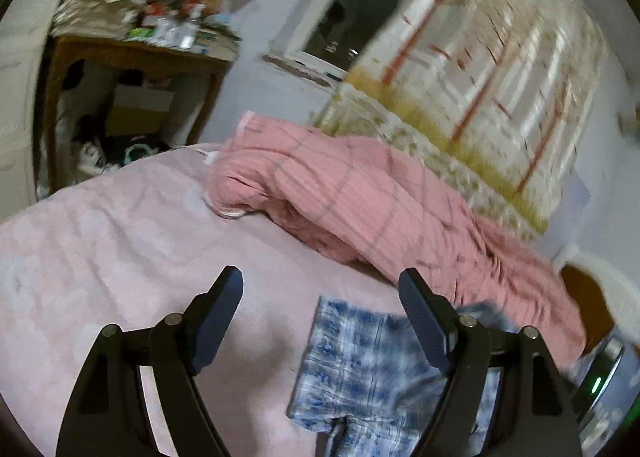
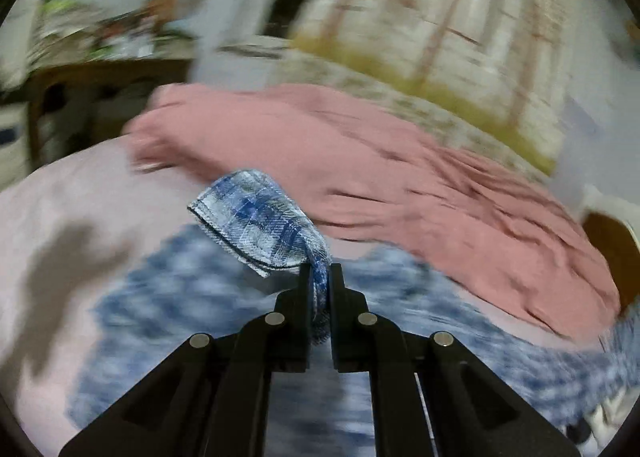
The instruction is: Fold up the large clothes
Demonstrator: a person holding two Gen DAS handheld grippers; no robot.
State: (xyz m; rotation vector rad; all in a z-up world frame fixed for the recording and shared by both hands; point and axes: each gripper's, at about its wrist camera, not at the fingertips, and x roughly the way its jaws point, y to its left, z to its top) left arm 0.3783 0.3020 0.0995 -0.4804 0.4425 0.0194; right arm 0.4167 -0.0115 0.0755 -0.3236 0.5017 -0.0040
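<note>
Currently right gripper (image 2: 320,277) pinches blue plaid garment (image 2: 256,225) by a thin edge; could slip. Left gripper (image 1: 320,297) spread, empty.

No text, label, brand, number or sign is showing readably in either view; both are blurring, and the clutter on the desk (image 1: 136,53) is staying too small and smeared to make out any print.

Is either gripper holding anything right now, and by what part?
The right gripper is shut on the blue plaid garment, pinching a bunched edge near a hemmed corner. The left gripper is open and holds nothing.
</note>
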